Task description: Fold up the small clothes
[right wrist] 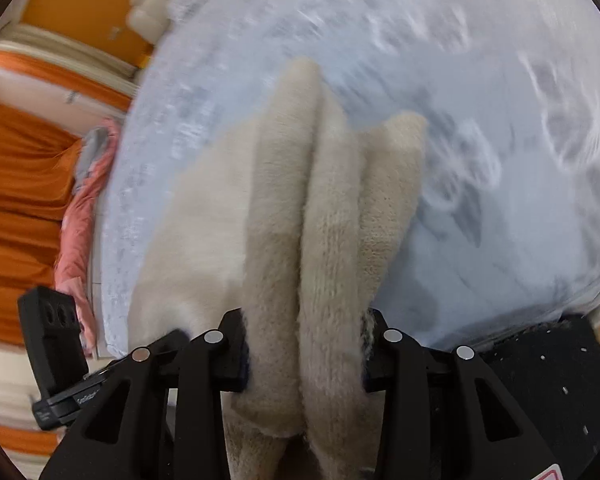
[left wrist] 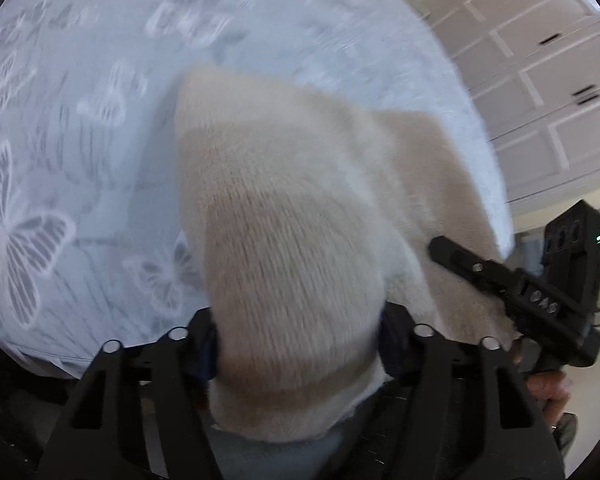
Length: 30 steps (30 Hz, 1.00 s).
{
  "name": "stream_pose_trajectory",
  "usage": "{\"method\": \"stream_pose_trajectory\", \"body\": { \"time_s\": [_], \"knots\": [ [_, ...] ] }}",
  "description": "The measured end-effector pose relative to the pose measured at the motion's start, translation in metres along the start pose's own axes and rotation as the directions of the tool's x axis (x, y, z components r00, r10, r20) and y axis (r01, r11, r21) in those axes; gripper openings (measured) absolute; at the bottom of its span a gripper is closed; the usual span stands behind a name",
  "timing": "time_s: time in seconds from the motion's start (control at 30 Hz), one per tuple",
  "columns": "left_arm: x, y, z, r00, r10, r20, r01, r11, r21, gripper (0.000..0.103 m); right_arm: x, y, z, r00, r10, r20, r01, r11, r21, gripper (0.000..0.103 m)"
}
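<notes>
Gripping the beige-and-cream fleece garment with both tools, I have the left gripper clamped on one bunched edge and the right gripper on several folds, above the butterfly-print bedspread. It looks light, floppy, plush; hems suit pinching best.

Garment hangs over bedspread, clamped btwn both hand-held grippers.
</notes>
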State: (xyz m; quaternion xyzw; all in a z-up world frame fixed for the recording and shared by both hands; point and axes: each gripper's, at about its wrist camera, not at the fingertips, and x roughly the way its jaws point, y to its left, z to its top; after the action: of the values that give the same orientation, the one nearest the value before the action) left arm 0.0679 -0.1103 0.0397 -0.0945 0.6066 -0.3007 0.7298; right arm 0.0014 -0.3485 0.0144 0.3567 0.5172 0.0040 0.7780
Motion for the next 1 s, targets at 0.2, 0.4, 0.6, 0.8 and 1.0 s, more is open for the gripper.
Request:
{"method": "stream_pose_trajectory", "body": {
  "time_s": [0.2, 0.4, 0.6, 0.8, 1.0],
  "knots": [
    [-0.075, -0.026, 0.01, 0.986, -0.122, 0.112, 0.112, 0.989, 0.094, 0.053, -0.065, 0.055, -0.004, 0.99, 0.027, 0.138, -0.011, 0.993, -0.113, 0.035],
    [-0.167, -0.03, 0.026, 0.941, -0.189, 0.279, 0.133, 0.969, 0.208, 0.053, -0.125, 0.111, -0.004, 0.957, 0.141, 0.256, -0.079, 0.968, -0.238, 0.035],
    [-0.232, -0.008, 0.045, 0.889, -0.169, 0.426, 0.033, 0.951, 0.308, 0.057, -0.147, 0.179, 0.009, 0.887, 0.32, 0.334, -0.183, 0.906, -0.383, 0.035],
    [-0.146, 0.09, 0.06, 0.935, 0.097, 0.341, -0.149, 0.98, 0.132, 0.083, -0.055, 0.169, 0.048, 0.913, 0.308, 0.267, -0.245, 0.938, -0.245, 0.051],
    [-0.114, 0.137, 0.005, 0.96, 0.086, 0.268, -0.092, 0.996, 0.012, 0.077, 0.039, 0.11, 0.024, 0.994, -0.011, 0.109, 0.017, 0.998, -0.054, 0.045]
  ]
}}
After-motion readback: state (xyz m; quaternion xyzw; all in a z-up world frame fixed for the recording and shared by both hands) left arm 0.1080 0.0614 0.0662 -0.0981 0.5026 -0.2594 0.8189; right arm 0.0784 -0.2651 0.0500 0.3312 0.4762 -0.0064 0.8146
